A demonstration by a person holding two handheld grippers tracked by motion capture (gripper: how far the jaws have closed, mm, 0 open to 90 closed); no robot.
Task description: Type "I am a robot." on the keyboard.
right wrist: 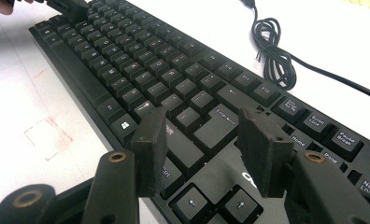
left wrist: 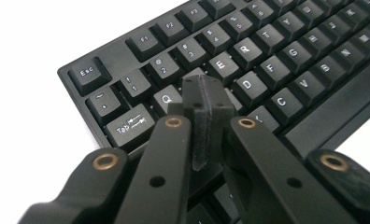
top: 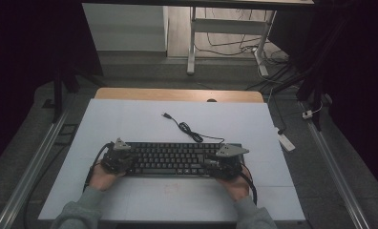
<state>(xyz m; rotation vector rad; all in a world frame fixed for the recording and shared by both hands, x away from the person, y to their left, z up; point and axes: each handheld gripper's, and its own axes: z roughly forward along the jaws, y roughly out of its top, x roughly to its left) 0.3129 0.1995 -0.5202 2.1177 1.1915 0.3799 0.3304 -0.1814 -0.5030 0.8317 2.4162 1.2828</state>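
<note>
white table – dark room | keyboard | left claw closed, empty | right claw open

Keyboard is sitting mid-mat, blocking the centre. Its coiled cable is lying just behind the keyboard, cluttering that strip toward the right. White mat left-behind the keyboard and in front of it is lying open for passing.

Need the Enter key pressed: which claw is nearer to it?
Right. The right claw hangs open just above the Enter key; the left claw, shut, sits at the keyboard's far end near Q.
</note>
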